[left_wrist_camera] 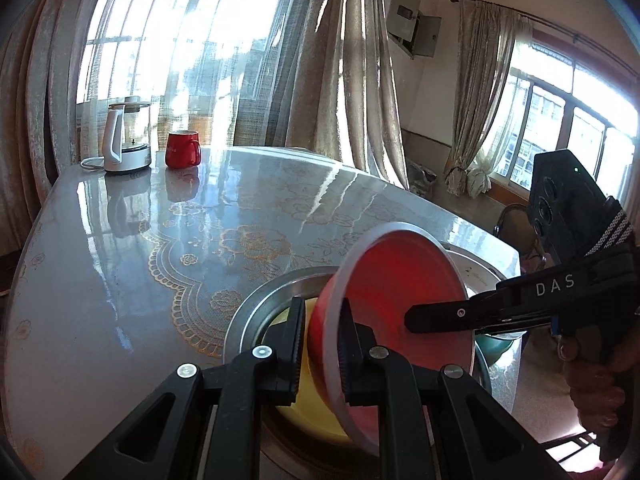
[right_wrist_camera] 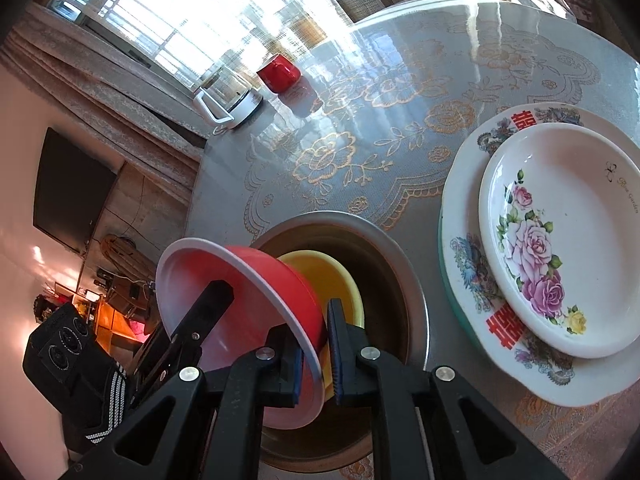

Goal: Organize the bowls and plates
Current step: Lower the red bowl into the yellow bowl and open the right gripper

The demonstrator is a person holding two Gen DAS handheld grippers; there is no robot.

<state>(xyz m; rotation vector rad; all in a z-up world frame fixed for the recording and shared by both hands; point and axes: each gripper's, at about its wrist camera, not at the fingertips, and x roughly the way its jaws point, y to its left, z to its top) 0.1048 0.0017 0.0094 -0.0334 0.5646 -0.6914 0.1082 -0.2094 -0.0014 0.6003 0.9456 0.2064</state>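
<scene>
Left gripper [left_wrist_camera: 318, 350] nearest in the left wrist view, jaws clamped on the white rim of the red bowl [left_wrist_camera: 400, 292]. Right gripper [right_wrist_camera: 316, 354] has its jaws clamped on the opposite side of the same rim, one finger inside, one outside. Red bowl [right_wrist_camera: 248, 300] is held tilted, almost on edge, in the air between the two grippers, over the metal basin [right_wrist_camera: 404, 264].

Just under it a yellow bowl [right_wrist_camera: 332, 276] sits inside the metal basin, which rests on the tabletop [right_wrist_camera: 400, 80]. The red bowl's base is close to the yellow bowl; contact cannot be told.

Beside the basin, in the right wrist view: a rose-patterned plate [right_wrist_camera: 560, 248] stacked on a larger white plate [right_wrist_camera: 464, 216] with red characters and a green edge showing beneath. Stack lies flat on the tabletop, apart from the basin.

Far side of the tabletop: red mug [left_wrist_camera: 183, 149] upright, just beside a glass kettle [left_wrist_camera: 126, 138] with white handle. Behind them curtains [left_wrist_camera: 340, 80] and bright windows.

A hand [left_wrist_camera: 596, 364] holds the right gripper's handle at the edge of the left wrist view.
</scene>
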